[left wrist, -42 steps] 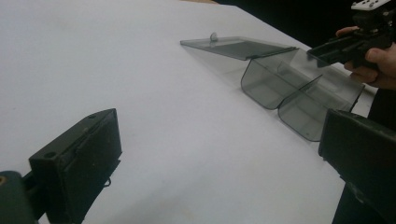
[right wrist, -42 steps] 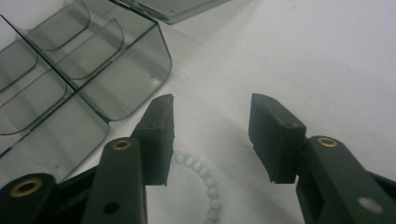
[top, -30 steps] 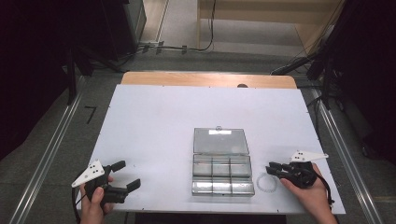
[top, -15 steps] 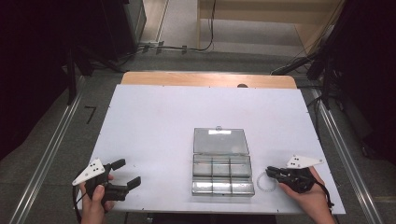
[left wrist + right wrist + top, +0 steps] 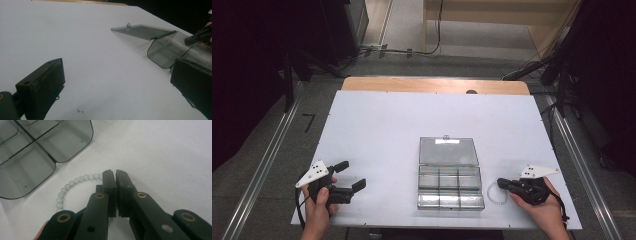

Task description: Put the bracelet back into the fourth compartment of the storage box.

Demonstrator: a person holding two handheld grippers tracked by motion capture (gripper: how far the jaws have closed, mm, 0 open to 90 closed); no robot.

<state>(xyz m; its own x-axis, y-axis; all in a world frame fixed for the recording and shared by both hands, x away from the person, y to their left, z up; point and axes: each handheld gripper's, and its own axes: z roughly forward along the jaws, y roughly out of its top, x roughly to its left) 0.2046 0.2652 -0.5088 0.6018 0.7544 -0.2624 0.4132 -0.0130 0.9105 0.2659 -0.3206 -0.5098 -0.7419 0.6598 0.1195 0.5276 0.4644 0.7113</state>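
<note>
A clear plastic compartment box (image 5: pixel 451 186) lies open near the table's front edge, its lid (image 5: pixel 448 151) laid flat behind it. A pale bead bracelet (image 5: pixel 491 194) rests just right of the box. My right gripper (image 5: pixel 500 183) lies low on the table with its tips at the bracelet. In the right gripper view, the jaws of that gripper (image 5: pixel 115 173) have just been closing and are together on the bracelet (image 5: pixel 75 181), whose beads run in under the tips. My left gripper (image 5: pixel 351 175) is held open at the front left, nothing between its jaws (image 5: pixel 117 82).
The white table (image 5: pixel 412 120) is bare behind and left of the box. In the left gripper view, the box (image 5: pixel 162 52) and its lid (image 5: pixel 145 30) stand to the right, and the right gripper (image 5: pixel 197 37) shows beyond them. Dark floor and cables surround the table.
The right hand has shifted slightly toward the table's front and its jaws have come together at the bracelet. The left gripper has barely moved.
</note>
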